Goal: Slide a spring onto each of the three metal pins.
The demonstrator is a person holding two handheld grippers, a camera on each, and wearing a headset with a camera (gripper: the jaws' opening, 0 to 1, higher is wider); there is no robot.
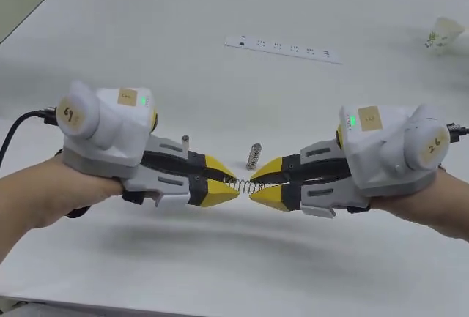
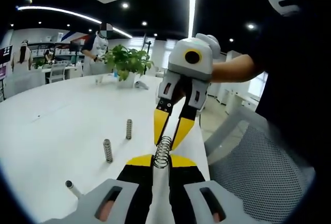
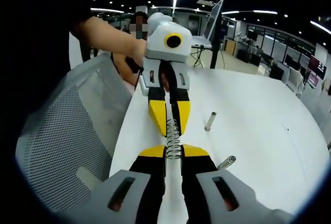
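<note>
While the spring (image 1: 244, 184) lies level between them, my left tool (image 1: 233, 188) and right tool (image 1: 255, 185) each have their jaws pinched together on one end of it, nose to nose, low over the near counter (image 1: 220, 258). Just behind the tips stands a sprung pin (image 1: 253, 156); the left gripper view gives a second sprung pin (image 2: 129, 129) near it. The bare pin (image 1: 185, 141) stands behind the left tool. I judge this the last spring, mid-handover. Next I'd free one end, tip the coil upright, centre its bore over the bare pin and lower it. Farther back lie a strip (image 1: 282, 47) and a cup (image 1: 443, 35)
</note>
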